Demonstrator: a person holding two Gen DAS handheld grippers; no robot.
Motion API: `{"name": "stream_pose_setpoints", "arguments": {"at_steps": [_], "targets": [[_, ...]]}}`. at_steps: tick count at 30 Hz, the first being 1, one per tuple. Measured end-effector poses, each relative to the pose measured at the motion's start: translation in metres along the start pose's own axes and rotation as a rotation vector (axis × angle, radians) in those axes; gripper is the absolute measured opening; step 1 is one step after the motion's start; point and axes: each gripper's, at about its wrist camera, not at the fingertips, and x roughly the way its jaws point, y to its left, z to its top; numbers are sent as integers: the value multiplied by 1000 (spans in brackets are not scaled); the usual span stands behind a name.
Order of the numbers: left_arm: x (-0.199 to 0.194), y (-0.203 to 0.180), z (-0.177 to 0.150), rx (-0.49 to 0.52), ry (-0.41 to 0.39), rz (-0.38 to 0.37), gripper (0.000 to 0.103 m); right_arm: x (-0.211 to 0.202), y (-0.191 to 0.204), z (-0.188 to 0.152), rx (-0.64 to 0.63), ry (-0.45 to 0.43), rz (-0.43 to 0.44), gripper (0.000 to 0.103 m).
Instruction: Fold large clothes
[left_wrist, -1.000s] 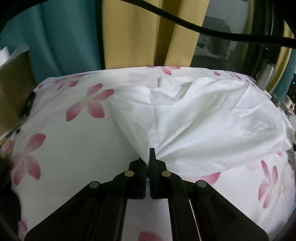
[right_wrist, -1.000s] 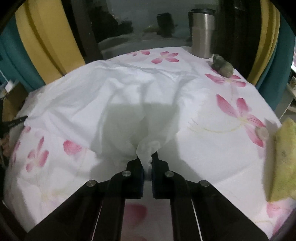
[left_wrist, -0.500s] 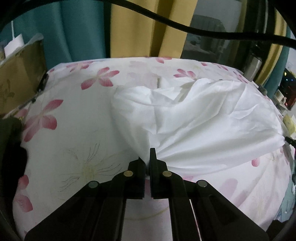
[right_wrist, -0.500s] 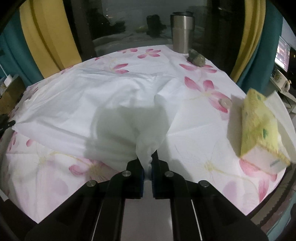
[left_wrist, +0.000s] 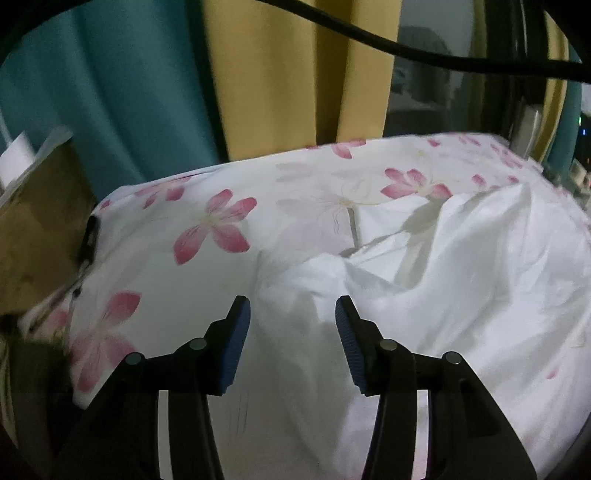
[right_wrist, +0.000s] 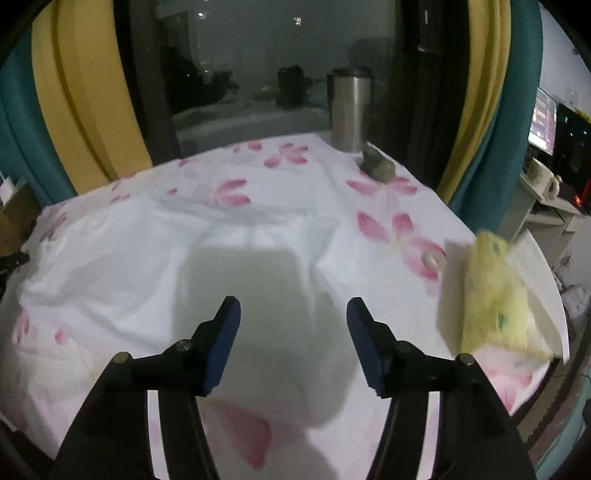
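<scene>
Left gripper (left_wrist: 292, 314): jaws just opened, nothing pinched; white garment (left_wrist: 461, 288) lying crumpled below, on the flower-print desk cloth (left_wrist: 207, 229).
Left view advice: lift clear straight up, avoid snagging the thin, creased fabric.
Right gripper (right_wrist: 293, 314): jaws just spread, empty; white garment (right_wrist: 155, 266) spread flatter beneath, soft folds.
Right view surroundings: steel tumbler (right_wrist: 351, 110) far off, yellow tissue pack (right_wrist: 495, 295) near the desk edge.
</scene>
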Motion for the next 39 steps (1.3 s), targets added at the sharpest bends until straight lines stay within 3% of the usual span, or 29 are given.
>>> {"name": "stream_pose_setpoints", "arguments": {"at_steps": [6,8,14,17,20,23,25,29,32,39], "targets": [[33,-9,11,101,54,-28,49,28,23,15,-18,35,41,60],[37,-9,14,119,53,-45,4,40,25,18,-7,57,52,60],[44,9,34,28,0,-58,3,62,33,30,23,58,82,60],[49,19,45,-63,-27,-62,3,74,37,35,14,76,58,60],[59,37,52,-224,-26,-96,4,89,34,35,21,102,22,60],[70,44,54,-290,5,-53,4,99,29,32,24,121,-34,60],[69,40,56,-279,12,-34,9,100,28,32,21,116,-46,60],[49,26,63,-235,-38,-9,48,98,25,38,20,108,-82,60],[41,5,68,-188,-57,-71,48,90,27,47,24,68,-71,60],[49,-56,59,-114,9,-209,48,91,58,50,-27,54,26,60]]}}
